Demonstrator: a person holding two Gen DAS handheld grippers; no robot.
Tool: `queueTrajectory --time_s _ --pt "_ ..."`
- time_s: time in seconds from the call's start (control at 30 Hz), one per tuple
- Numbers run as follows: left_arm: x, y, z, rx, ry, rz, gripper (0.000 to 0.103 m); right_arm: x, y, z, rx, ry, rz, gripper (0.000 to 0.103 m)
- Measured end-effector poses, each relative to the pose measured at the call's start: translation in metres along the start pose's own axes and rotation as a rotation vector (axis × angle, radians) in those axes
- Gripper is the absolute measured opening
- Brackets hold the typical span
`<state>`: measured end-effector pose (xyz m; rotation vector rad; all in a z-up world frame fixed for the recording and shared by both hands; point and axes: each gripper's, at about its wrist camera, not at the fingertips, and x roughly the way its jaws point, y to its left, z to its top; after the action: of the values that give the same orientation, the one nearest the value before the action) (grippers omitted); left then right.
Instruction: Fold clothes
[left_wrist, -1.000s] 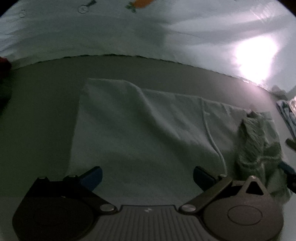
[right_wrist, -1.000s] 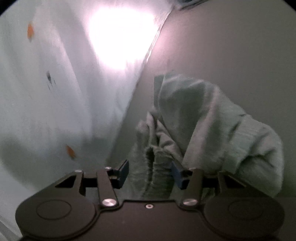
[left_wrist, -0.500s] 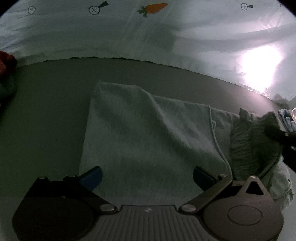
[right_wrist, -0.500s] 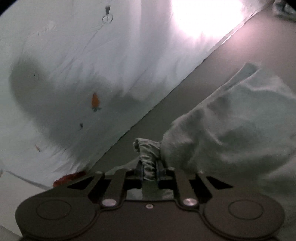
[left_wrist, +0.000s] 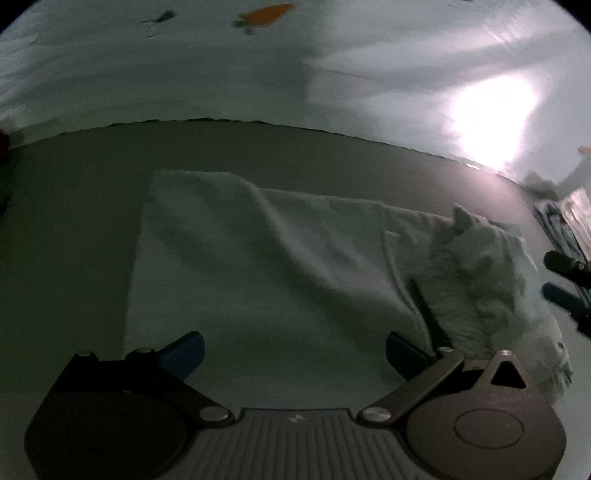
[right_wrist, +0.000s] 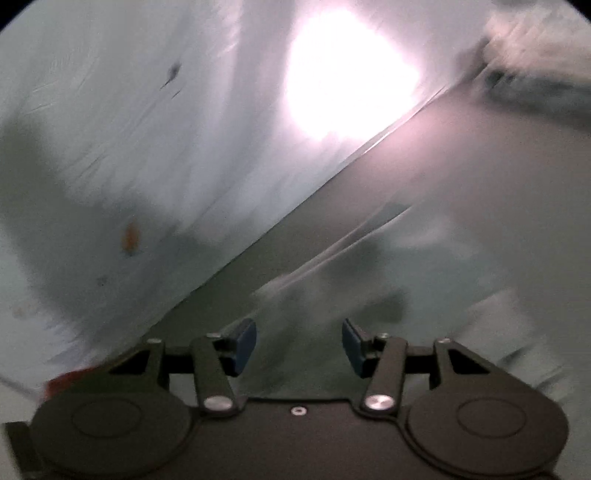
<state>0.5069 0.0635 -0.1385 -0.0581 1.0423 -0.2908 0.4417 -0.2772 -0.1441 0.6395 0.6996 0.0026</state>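
Note:
A pale green garment (left_wrist: 258, 280) lies mostly flat on the grey table (left_wrist: 74, 229), with a bunched, folded-over heap at its right end (left_wrist: 476, 280). My left gripper (left_wrist: 291, 350) is open and empty, low over the garment's near edge. My right gripper (right_wrist: 299, 343) is open and empty above the blurred garment (right_wrist: 424, 280); its fingertips (left_wrist: 561, 291) show at the right edge of the left wrist view, just right of the heap.
A white sheet with carrot prints (left_wrist: 266, 14) hangs behind the table, with a bright glare (left_wrist: 491, 118). Striped cloth items (left_wrist: 565, 221) lie at the far right. Something red (right_wrist: 70, 376) shows at the lower left in the right wrist view.
My right gripper, shut on a fold of the garment half a second ago, has opened and let it go. The heap has settled on the right end. My left gripper stays open.

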Motion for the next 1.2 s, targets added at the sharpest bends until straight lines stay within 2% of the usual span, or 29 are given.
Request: queueTrajectory --time_s 0.13,0.2,0.33,0.5,0.53,0.6,0.63,0.67,0.7,0.73,0.87,1.07,1.13,1.2 --pt "0.007 -0.018 0.004 0.063 0.018 -0.007 0.103 -0.007 -0.038 0.012 -0.027 -0.027 -0.153 0.059" --pt "0.011 -0.027 0.007 0.088 0.028 -0.008 0.103 -0.002 -0.051 0.013 -0.030 -0.015 -0.180 0.060" --pt "0.015 -0.046 0.012 0.129 0.044 -0.011 0.103 0.009 -0.076 0.012 -0.009 0.034 -0.156 0.060" --pt "0.029 -0.069 0.017 0.169 0.072 0.000 0.103 0.026 -0.084 0.008 -0.007 0.083 -0.091 0.060" --pt "0.034 -0.073 0.018 0.179 0.077 0.007 0.103 0.028 -0.084 0.007 -0.015 0.080 -0.088 0.058" --pt "0.043 -0.082 0.018 0.206 0.090 0.033 0.103 0.031 -0.084 0.006 -0.015 0.103 -0.052 0.035" --pt "0.047 -0.087 0.018 0.219 0.096 0.045 0.103 0.032 -0.085 0.005 -0.002 0.107 -0.047 0.033" --pt "0.052 -0.091 0.018 0.233 0.103 0.058 0.103 0.032 -0.087 0.005 0.011 0.107 -0.039 0.024" --pt "0.057 -0.095 0.017 0.247 0.109 0.079 0.103 0.033 -0.090 0.004 0.033 0.119 -0.012 0.014" --pt "0.061 -0.099 0.017 0.259 0.115 0.098 0.103 0.033 -0.093 0.004 0.060 0.128 0.017 0.013" --pt "0.070 -0.090 0.018 0.183 0.136 0.081 0.103 0.025 -0.114 -0.001 0.296 0.095 0.217 0.011" --pt "0.070 -0.084 0.015 0.170 0.118 0.062 0.103 0.029 -0.136 -0.039 0.838 0.042 0.627 0.010" --pt "0.068 -0.084 0.013 0.172 0.108 0.057 0.103 0.032 -0.125 -0.052 0.918 0.034 0.715 0.010" --pt "0.066 -0.084 0.011 0.175 0.104 0.054 0.103 0.033 -0.108 -0.058 0.908 0.048 0.758 0.010"
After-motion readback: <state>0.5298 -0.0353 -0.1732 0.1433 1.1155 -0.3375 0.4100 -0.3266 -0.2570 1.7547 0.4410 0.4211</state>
